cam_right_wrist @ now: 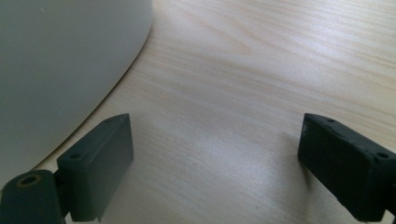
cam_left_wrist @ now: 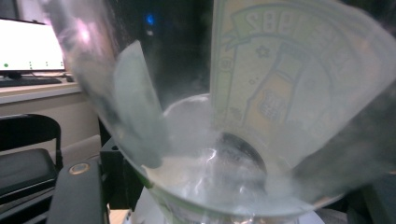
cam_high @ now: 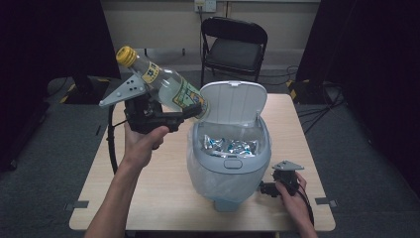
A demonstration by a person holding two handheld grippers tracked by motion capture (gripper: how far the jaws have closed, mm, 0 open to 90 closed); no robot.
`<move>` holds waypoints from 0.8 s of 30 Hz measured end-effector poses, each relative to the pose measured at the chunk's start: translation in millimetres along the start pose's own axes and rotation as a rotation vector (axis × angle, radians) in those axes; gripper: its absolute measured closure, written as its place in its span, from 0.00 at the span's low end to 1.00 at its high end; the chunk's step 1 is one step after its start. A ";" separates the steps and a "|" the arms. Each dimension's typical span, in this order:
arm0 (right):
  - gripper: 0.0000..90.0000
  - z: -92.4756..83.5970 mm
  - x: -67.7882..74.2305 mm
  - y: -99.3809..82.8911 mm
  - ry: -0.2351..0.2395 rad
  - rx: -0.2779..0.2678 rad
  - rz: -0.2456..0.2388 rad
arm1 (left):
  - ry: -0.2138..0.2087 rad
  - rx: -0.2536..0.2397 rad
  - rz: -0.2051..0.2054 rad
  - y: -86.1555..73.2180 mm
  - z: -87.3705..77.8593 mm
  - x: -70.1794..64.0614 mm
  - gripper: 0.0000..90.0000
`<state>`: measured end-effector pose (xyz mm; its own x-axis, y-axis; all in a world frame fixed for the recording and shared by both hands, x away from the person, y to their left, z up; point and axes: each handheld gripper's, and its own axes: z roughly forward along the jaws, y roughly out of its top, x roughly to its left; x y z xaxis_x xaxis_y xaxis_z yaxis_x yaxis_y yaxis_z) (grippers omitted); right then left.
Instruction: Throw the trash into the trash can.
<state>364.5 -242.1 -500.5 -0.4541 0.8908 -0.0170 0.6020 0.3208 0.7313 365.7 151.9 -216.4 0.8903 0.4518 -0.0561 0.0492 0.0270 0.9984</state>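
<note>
A clear plastic bottle with a yellow cap and a yellow-green label is held in the air, tilted, cap to the upper left and base toward the bin. My left gripper is shut on its lower part, just left of the open lid. In the left gripper view the bottle looms close and blurred between the jaws. A pale grey bin with a raised lid stands mid-table, with shiny wrappers inside. My right gripper rests open on the table beside the bin's wall, at the front right.
The wooden table has bare room left of and in front of the bin. A black folding chair stands beyond the far edge. A lit monitor and a dark chair seat lie behind the bottle.
</note>
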 end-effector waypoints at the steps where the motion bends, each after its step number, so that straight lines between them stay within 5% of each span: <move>1: 0.10 0.0 0.0 0.0 0.000 0.000 -0.001 | -0.009 0.010 0.004 -0.9 4.9 -3.0 0.31; 24: 0.10 0.0 0.0 0.0 0.000 0.000 0.000 | -0.078 0.141 0.002 -18.0 58.0 -13.3 0.31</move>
<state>364.5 -242.1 -500.5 -0.4540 0.8908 -0.0169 0.6020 0.3206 0.7313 379.2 93.7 -233.5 0.9226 0.3813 -0.0591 0.1054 -0.1017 0.9892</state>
